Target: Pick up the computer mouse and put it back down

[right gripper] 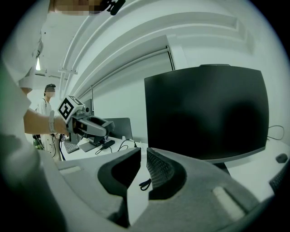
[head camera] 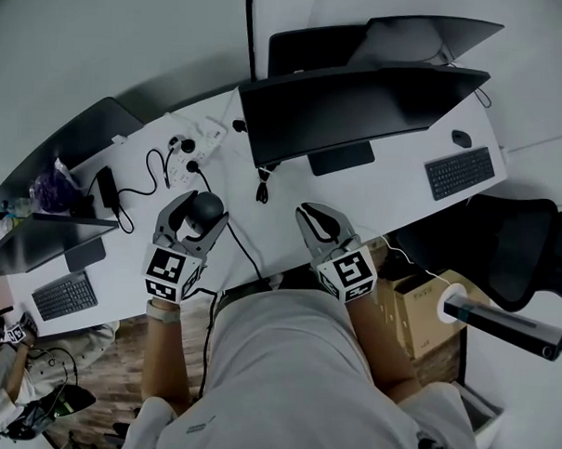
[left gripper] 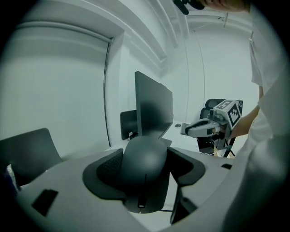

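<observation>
Your left tongs [head camera: 200, 215] are squeezing the mouse [left gripper: 145, 167] right between their jaws, one jaw on each side, so it is not slipping out. Your right tongs [right gripper: 141, 165] are waiting off to the right, almost closed and holding nothing, so they are not getting in the way.

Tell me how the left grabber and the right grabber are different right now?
The left gripper grips the black computer mouse; the right gripper holds nothing. The left gripper's jaws stand wide apart around the mouse; the right gripper's jaws are nearly together, with only a thin slit between them. Both have their tips over the white desk.
</observation>
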{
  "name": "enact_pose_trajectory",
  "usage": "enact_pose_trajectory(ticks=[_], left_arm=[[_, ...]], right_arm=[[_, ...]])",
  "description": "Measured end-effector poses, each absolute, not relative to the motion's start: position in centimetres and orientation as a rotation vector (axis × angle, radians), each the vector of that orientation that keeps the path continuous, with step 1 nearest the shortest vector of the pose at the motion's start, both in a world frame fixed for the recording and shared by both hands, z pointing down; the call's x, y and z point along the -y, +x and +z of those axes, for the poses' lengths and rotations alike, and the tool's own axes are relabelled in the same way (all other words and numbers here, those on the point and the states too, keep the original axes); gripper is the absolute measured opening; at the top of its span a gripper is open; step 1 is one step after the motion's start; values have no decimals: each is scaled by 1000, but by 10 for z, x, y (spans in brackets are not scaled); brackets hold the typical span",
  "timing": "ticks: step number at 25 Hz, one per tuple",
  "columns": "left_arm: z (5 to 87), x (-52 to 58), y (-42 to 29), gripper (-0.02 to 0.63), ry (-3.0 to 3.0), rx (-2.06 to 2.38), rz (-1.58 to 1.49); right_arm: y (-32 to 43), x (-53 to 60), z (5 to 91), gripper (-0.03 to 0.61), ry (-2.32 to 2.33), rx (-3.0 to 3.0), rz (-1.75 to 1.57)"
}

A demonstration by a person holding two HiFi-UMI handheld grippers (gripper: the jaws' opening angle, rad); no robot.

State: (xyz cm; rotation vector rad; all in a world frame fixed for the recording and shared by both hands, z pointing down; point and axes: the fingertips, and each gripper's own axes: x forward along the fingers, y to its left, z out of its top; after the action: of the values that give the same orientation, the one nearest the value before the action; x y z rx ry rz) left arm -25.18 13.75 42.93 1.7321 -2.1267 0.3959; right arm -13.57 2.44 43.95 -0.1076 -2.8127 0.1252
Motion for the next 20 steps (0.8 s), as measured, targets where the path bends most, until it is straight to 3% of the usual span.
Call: enact_pose_trajectory(ticks=[20], left_arm=[[450,-88,-213,295,1852,1979,426]], right_arm=[[-97,8,449,25,36,2800,173]])
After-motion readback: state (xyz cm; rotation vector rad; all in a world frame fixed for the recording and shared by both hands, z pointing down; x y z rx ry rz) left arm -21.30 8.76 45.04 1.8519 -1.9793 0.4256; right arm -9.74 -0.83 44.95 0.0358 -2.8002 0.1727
